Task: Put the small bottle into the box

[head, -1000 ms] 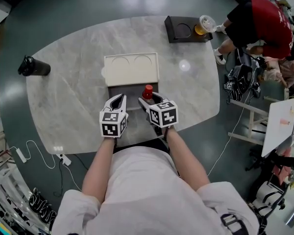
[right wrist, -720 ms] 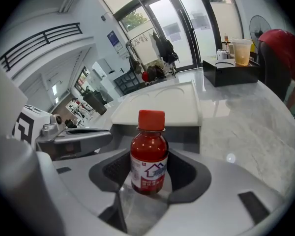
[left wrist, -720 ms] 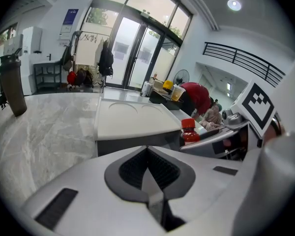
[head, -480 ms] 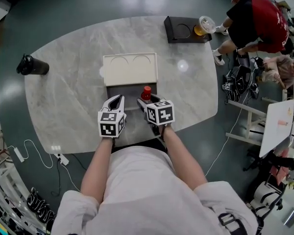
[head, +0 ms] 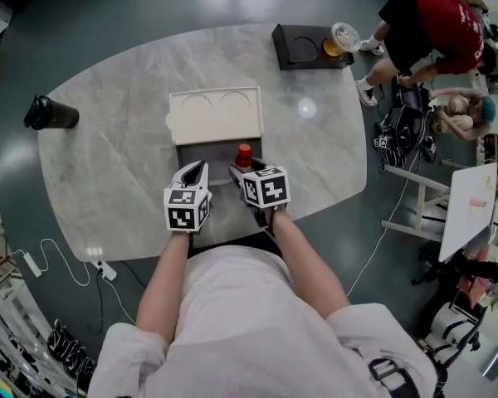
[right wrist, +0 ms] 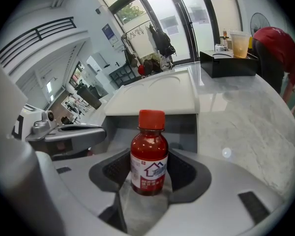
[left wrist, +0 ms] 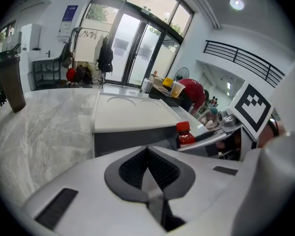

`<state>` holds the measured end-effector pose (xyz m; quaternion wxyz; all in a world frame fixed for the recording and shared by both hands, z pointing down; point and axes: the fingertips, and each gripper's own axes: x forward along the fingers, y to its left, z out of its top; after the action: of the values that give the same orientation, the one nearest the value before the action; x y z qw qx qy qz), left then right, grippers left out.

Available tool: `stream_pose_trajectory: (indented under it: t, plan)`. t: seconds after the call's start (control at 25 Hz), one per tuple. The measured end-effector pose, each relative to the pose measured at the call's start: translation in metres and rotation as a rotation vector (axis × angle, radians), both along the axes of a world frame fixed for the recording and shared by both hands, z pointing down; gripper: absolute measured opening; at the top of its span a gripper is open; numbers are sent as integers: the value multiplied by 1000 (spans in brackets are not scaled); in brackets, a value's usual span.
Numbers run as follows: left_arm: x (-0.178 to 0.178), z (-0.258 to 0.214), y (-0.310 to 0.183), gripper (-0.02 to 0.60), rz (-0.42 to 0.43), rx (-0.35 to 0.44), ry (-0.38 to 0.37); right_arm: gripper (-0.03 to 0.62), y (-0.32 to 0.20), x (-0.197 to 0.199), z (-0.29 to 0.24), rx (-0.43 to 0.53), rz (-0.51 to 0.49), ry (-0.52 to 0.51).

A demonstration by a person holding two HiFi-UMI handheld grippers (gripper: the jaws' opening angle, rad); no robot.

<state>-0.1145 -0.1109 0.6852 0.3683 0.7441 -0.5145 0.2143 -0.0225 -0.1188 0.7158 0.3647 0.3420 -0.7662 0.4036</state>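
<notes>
Both bare arms reach forward from a white shirt, side by side, over the near edge of the table. The left gripper hovers in front of the box. Its two jaws are pressed together with nothing between them. The right gripper is just beside it, level and pointing away from the body. Its jaws pinch the small bottle at the sides, low on the body, and hold it upright. The bottle is at the near right part of the box. I cannot tell if its bottom touches anything.

The bottle is round and shiny, dark red, with a red screw cap and a white label. The box is dark grey with straight walls. Its lid is cream, flat and smooth, with two round shapes pressed into it, and it is at the far side of the box. The table top is grey stone with pale streaks and round corners. The gripper pads are black and ribbed, set in smooth grey shells.
</notes>
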Motion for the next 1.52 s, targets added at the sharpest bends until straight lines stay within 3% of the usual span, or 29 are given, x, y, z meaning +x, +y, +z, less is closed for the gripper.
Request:
stream_pose_trajectory:
  t: [1.52]
  plan:
    - [0,7,4,21,20,-39,15,239,3,-8,16,-47,-89,132]
